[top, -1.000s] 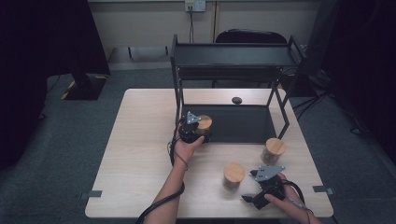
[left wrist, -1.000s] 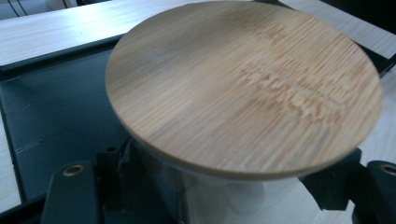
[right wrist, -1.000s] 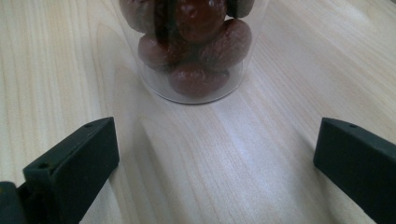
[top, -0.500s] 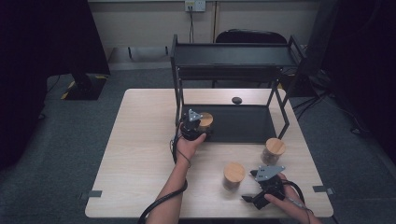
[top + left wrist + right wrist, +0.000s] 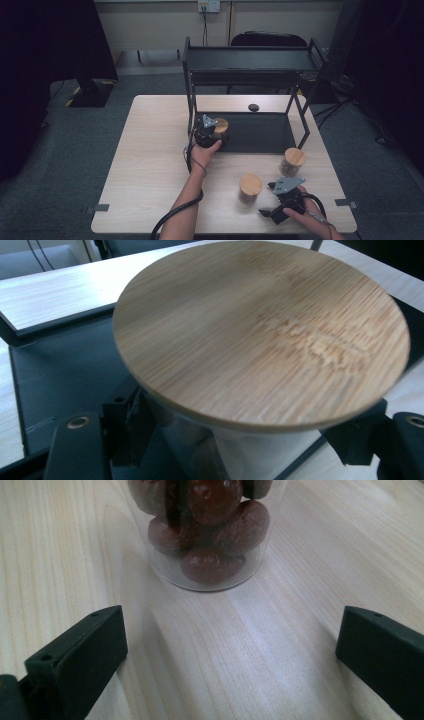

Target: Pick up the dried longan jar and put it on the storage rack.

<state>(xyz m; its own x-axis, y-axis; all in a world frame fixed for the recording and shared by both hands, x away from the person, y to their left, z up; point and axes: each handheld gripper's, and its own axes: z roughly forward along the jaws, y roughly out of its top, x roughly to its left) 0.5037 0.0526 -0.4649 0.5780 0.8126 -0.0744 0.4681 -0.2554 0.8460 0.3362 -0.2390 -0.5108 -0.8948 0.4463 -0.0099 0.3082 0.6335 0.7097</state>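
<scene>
My left gripper is shut on a glass jar with a round bamboo lid, holding it at the front left corner of the black shelf's bottom tray. In the left gripper view the lid is close up, with the jaws pressed on the glass below it. My right gripper rests open near the table's front right. Just beyond its spread jaws stands a jar of dark red fruit, untouched. Two lidded jars stand on the table: one beside the right gripper, one farther back.
A black metal two-level shelf stands at the back of the wooden table. A small dark object lies behind its tray. A chair is behind the table. Cables trail from both grippers.
My left gripper has edged the jar a little farther toward the shelf's tray. The right gripper has stayed where it was.
</scene>
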